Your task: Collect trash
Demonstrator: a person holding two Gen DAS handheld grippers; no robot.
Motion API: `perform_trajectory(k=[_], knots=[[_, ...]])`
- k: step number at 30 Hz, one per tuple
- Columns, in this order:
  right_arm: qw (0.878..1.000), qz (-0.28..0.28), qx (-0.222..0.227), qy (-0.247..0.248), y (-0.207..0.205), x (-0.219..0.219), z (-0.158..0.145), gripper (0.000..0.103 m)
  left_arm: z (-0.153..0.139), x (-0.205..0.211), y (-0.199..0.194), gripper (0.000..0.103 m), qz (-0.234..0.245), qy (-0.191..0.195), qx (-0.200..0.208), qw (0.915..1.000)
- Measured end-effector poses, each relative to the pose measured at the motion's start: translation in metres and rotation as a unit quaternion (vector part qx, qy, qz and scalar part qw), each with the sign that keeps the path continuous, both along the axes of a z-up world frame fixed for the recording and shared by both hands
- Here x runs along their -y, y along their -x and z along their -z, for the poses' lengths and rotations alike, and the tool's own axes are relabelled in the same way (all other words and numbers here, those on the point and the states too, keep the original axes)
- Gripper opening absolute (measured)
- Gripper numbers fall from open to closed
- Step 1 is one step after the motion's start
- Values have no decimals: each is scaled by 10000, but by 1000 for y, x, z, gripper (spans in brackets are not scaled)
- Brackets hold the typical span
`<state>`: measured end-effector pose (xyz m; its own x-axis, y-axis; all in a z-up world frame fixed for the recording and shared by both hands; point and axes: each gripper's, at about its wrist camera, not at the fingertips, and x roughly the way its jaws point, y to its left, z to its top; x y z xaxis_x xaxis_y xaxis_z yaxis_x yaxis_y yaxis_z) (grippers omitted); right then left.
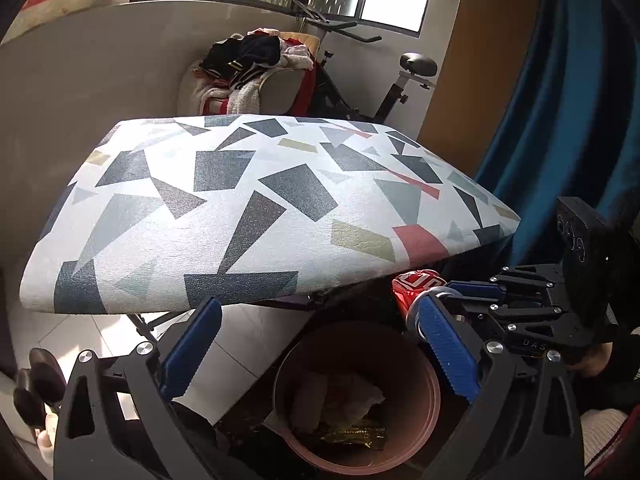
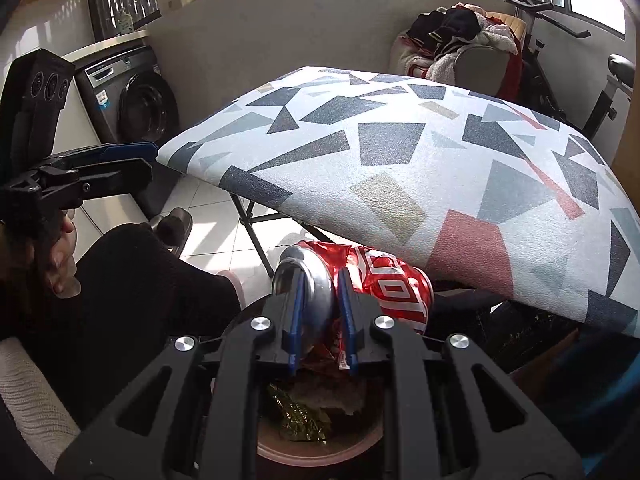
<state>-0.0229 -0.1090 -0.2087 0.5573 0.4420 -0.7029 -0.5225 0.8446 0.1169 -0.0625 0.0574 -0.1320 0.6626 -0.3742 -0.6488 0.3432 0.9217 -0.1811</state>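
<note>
Sunlight from the barred windows falls across a laundry room, where an ironing board with a cover of grey, red and olive shards fills the middle; I take it as my landmark. Beyond its far end a chair is heaped with clothes, and an exercise bike stands next to that chair. A washing machine sits off the board's other side.

Below the board's near edge stands a pink bin on the floor. It already holds crumpled paper and a shiny gold wrapper, so part of the collecting looks done.

The left tongs hang spread wide over the bin with nothing between their blue pads, which suggests their load has gone in. The right tongs are clamped on a crushed red can, pinching it near its silver end, and the can hangs just under the board's near edge, above the bin's rim. A scrap of red wrapper seems caught in the grip too, though I cannot tell for sure.

What remains, as I judge it, is dropping the can in. The board's top looks bare of litter from both views, so the job seems nearly finished.
</note>
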Motion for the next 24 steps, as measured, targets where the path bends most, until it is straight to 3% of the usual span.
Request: perform_trajectory(k=[11,13,18,21,24], knots=[[9992,18,-382,143,-4,-6,20,21,5,0,-4,97,-53,-7,-70,10000],[9989,51,-446,138,-6,-4,22,30,4,0,-4,97,-49,-22,-69,10000],[9987,270,-371,211,-7,-1,22,87,5,0,-4,97,-66,-30,-60,10000],[9978,509,-299,293,-9,3,19,95,4,1,-4,97,-65,-79,-19,9999],[9965,709,-395,216,-16,11,14,97,1,5,-5,97,-12,-141,14,9999]])
